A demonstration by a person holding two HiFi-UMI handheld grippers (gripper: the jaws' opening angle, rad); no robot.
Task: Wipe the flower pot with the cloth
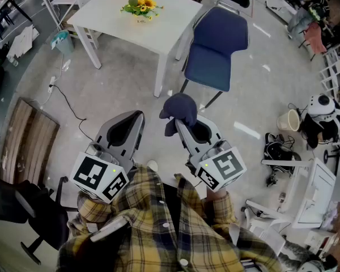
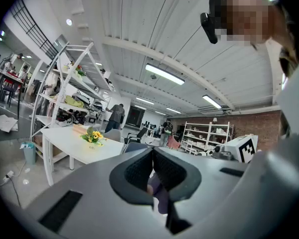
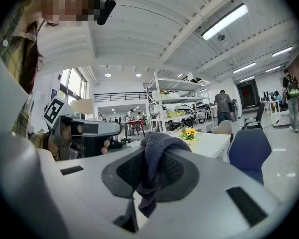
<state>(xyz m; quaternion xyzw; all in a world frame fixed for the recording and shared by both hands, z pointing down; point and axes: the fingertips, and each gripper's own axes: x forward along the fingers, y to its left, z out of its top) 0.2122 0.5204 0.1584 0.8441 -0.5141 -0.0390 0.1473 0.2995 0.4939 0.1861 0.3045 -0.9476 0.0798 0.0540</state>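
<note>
Left gripper: the left gripper (image 1: 135, 117) has its jaws pressed together with nothing between them.
Right gripper: the right gripper (image 1: 184, 126) pinches a dark cloth (image 1: 179, 109), which bunches over the jaw tips and hangs down between them.
Flower pot: the small pale flower pot (image 1: 140, 19), holding yellow flowers, stands on the white table (image 1: 175, 16), well apart from both grippers.
Cloth handling: it is soft, limp and light. The pinch on a bunched fold looks secure, and the loose end is free for wiping.
Pot handling: it looks small and light, so it will likely slide or tip under a wipe. The empty gripper could steady it low on its wall, below the flowers.
Edges: the pot sits back from the table's near edge, and a blue chair (image 1: 218, 44) stands just beside the table's right side.
Open room: bare floor lies between the person and the table, with a cable (image 1: 68, 103) trailing at the left.
</note>
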